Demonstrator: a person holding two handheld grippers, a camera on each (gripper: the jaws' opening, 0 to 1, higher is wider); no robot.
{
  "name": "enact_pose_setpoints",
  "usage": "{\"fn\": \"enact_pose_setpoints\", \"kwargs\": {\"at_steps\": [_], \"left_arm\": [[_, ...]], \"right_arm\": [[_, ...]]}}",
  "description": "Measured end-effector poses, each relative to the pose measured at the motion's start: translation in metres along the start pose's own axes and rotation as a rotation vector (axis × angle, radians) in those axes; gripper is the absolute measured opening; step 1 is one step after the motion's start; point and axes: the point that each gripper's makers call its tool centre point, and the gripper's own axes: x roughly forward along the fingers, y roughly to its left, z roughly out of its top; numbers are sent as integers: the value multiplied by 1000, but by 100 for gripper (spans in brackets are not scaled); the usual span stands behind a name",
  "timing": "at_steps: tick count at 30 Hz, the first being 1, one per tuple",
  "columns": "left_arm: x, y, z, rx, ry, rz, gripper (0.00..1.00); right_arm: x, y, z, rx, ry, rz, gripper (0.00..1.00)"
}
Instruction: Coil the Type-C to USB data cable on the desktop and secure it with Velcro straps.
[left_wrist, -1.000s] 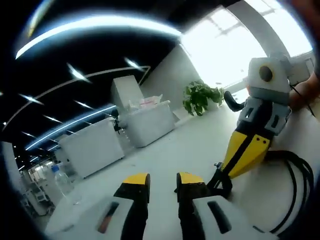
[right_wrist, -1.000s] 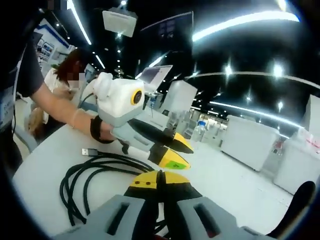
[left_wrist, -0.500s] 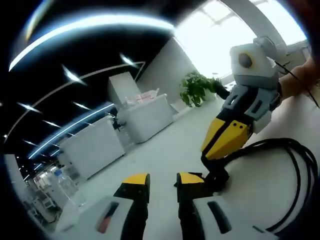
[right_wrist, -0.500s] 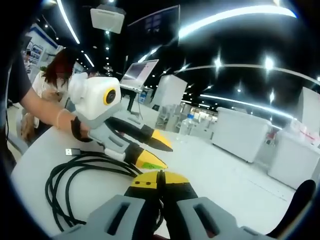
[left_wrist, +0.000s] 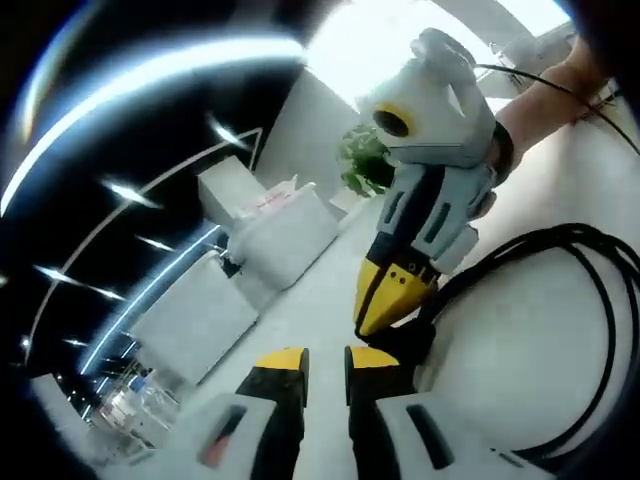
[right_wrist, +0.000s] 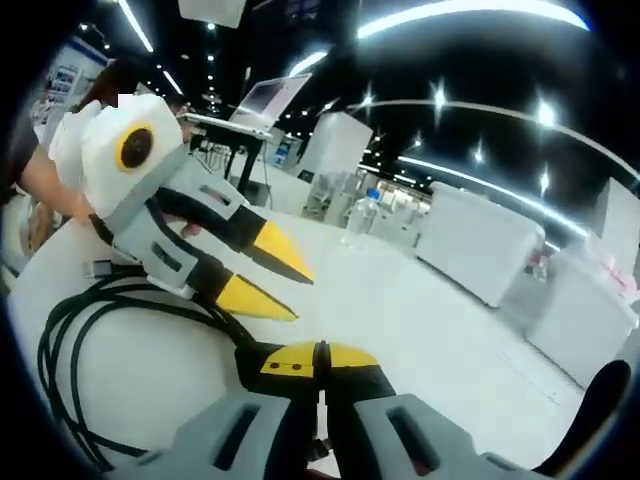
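Left gripper view: left gripper (left_wrist: 325, 358) has jaws a little apart, nothing between them, tips just short of the black cable (left_wrist: 590, 330), which lies in loose loops on the white desktop (left_wrist: 520, 350). Right gripper (left_wrist: 392, 300) comes in from above w/ yellow tips together, down at the end of the cable bundle nearest the left tips; it looks clamped on the strands there, tho the contact itself is dark. Judgement: step in hand is gathering loops into a coil. Do it well by keeping the right's pinch firm as anchor, bringing the left in beside that pinch, and taking all strands at once so none springs out.

Right gripper view: right jaws closed tight, cable running off from under them. Left gripper's open yellow tips hang just above the cable by the pinch. This view adds a water bottle (right_wrist: 362, 215) and laptop (right_wrist: 265, 100) beyond the cable; the left gripper view adds a potted plant (left_wrist: 362, 165). No Velcro strap made out.
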Motion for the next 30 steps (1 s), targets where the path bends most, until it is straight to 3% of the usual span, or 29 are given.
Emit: {"fn": "enact_pose_setpoints", "kwargs": {"at_steps": [6,11,18,24,28,30], "left_arm": [[0,-1,0,-7,-2,-6,15],[0,0,0,-7,-1,-3,15],[0,1,-2,-16,2,-3,15],[1,3,-3,-31,3,1,15],[1,5,-4,-101,1,1,15],[1,9,-4,-134,-3,11,15]], "right_arm": [[8,9,-9,-46,72,79,2],[10,7,-14,22,103,103,2],[11,4,-13,15,59,88,4],[11,-22,-23,-20,70,-11,4],[-1,-23,5,85,-76,10,3],[-6,-2,18,75,-110,135,3]]}}
